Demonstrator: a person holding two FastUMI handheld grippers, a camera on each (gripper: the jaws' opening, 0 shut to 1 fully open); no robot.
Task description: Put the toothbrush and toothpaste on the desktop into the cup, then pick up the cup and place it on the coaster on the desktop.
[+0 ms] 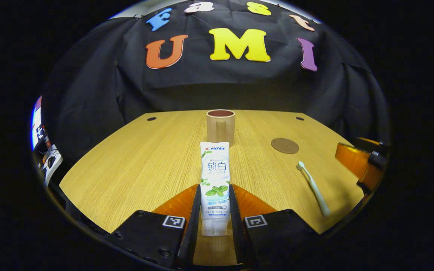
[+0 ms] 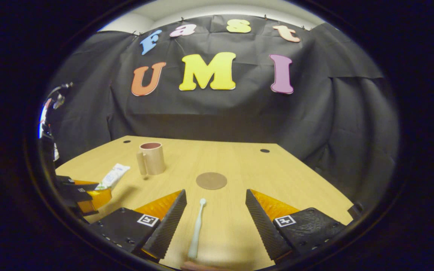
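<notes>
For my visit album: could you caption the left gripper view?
Left tongs closed on the toothpaste, aimed at the cup; toothbrush and coaster wait nearby.

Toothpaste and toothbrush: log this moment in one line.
left gripper shut on toothpaste | right gripper open around toothbrush | cup empty

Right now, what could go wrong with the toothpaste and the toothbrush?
1. The left claw squeezes the toothpaste near its cap end, so the long tube might droop or slip on the way to the cup.
2. The toothbrush is thin and lies flat on the table between the open right claw fingers, so the pinch might miss it.
</notes>
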